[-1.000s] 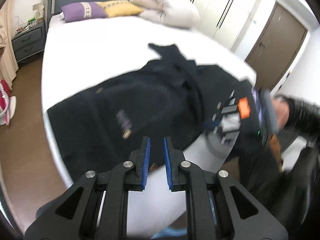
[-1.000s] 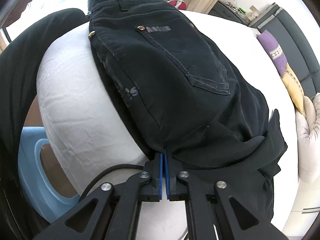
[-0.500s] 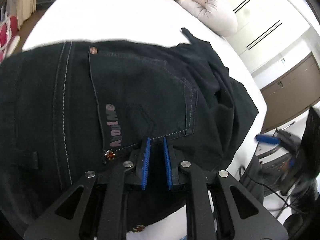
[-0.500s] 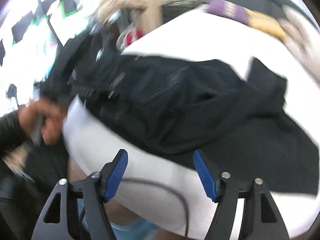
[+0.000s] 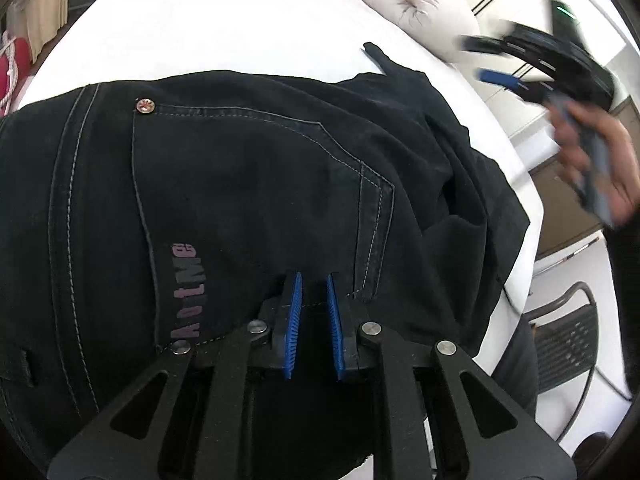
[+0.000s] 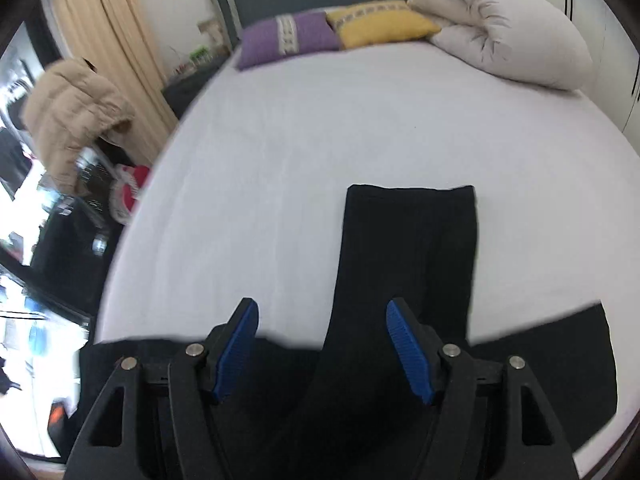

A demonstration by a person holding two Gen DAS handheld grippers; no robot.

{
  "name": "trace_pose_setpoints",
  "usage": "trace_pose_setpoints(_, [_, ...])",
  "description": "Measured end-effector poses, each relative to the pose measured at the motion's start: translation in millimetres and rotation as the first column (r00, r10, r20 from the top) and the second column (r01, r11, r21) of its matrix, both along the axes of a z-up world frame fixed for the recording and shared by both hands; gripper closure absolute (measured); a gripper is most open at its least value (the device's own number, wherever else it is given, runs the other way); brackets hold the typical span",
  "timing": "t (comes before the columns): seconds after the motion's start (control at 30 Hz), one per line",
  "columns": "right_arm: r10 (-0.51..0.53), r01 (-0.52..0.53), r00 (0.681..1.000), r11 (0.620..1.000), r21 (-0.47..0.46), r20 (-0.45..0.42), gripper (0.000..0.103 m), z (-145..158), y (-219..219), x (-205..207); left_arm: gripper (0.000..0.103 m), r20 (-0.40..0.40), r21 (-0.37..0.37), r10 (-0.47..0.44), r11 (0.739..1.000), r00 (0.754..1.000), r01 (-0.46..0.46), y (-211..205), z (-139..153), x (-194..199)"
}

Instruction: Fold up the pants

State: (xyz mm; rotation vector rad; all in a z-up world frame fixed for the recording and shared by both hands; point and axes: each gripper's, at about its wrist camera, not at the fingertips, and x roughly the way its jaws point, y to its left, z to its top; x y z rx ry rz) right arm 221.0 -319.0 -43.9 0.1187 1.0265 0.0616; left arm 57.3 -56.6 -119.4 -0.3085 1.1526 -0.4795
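Black pants (image 5: 248, 200) lie on the white bed (image 5: 224, 28), seat side up with a back pocket and pink lettering showing. My left gripper (image 5: 312, 280) hovers low over the pocket's lower edge, its blue pads a narrow gap apart with nothing between them. My right gripper (image 6: 322, 312) is wide open and empty above the pants (image 6: 412, 248), with one leg stretching away from it up the bed. The right gripper also shows blurred in the left wrist view (image 5: 496, 60), held in a hand at the far right.
A purple pillow (image 6: 288, 40), a yellow pillow (image 6: 380, 22) and a folded beige duvet (image 6: 500, 28) lie at the grey headboard. A beige jacket (image 6: 76, 108) hangs left of the bed. A black chair (image 5: 568, 344) stands by the bed's corner.
My right gripper let go of the pants, opened wide and swung round to face up the bed. My left gripper came down close over the back pocket and has since held nearly still.
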Motion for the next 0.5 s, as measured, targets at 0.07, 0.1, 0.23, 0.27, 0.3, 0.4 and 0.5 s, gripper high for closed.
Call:
trace_pose_setpoints(0.07, [-0.066, 0.062, 0.996, 0.996, -0.057, -0.068, 0.033, -30.5, 4.8, 33.6, 0.09, 0.009, 0.01, -0.004, 1.0, 1.0, 0.004, -1.2, 0.3, -0.7])
trace_pose_setpoints(0.1, [-0.088, 0.082, 0.992, 0.995, -0.063, -0.088, 0.033, -40.0, -0.5, 41.4, 0.09, 0.014, 0.012, -0.006, 1.0, 1.0, 0.006, -0.2, -0.5, -2.3])
trace_pose_setpoints(0.23, [-0.142, 0.122, 0.975, 0.985, -0.121, -0.171, 0.033, -85.5, -0.6, 72.7, 0.09, 0.023, 0.0, -0.009, 1.0, 1.0, 0.009, 0.8, -15.5, -4.1])
trace_pose_setpoints(0.27, [-0.141, 0.116, 0.973, 0.983, -0.143, -0.182, 0.036, -92.9, 1.4, 75.3, 0.09, 0.021, -0.005, -0.008, 1.0, 1.0, 0.008, 1.7, -15.4, -3.7])
trace_pose_setpoints(0.3, [-0.134, 0.104, 0.972, 0.982, -0.159, -0.193, 0.037, -102.0, 2.4, 79.0, 0.09, 0.021, -0.005, -0.008, 1.0, 1.0, 0.009, 6.2, -14.4, -5.5])
trace_pose_setpoints(0.4, [-0.12, 0.097, 0.982, 0.984, -0.152, -0.149, 0.054, -102.8, -1.6, 78.1, 0.09, 0.024, -0.003, -0.012, 1.0, 1.0, 0.012, 6.8, -14.2, -6.2])
trace_pose_setpoints(0.5, [-0.124, 0.109, 0.983, 0.988, -0.114, -0.137, 0.097, -93.6, -20.4, 72.3, 0.09, 0.025, -0.006, -0.009, 1.0, 1.0, 0.009, 6.9, -14.5, -6.6])
